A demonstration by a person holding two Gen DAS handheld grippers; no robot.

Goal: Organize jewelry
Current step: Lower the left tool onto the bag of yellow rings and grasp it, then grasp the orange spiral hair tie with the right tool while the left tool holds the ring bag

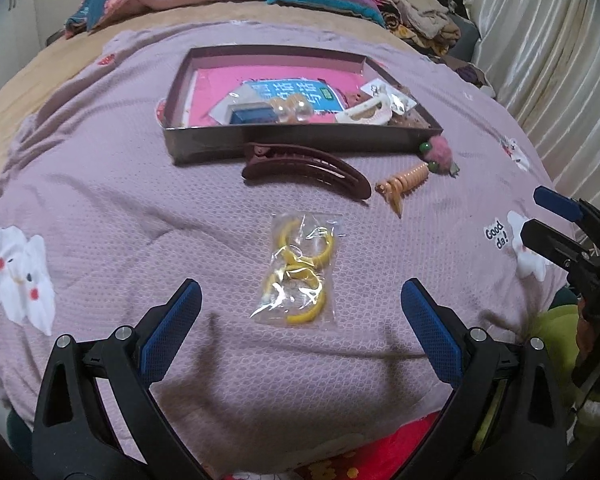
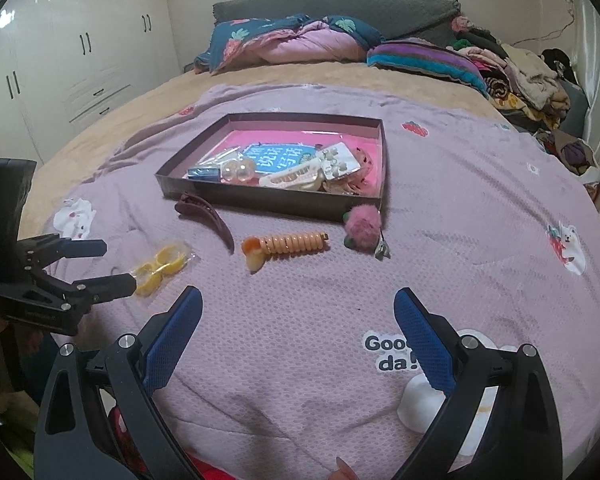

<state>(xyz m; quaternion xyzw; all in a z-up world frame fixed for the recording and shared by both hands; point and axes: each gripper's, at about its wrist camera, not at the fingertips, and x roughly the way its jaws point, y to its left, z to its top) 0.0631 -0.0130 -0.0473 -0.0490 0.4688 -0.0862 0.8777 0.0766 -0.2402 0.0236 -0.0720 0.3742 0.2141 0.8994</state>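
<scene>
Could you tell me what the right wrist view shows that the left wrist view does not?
Only the right wrist view shows the white wardrobe and grey headboard. Only the left wrist view shows the pleated curtain and a large white animal print. Both show the box, brown clip, orange coil, pink pompom and yellow hoops.
</scene>
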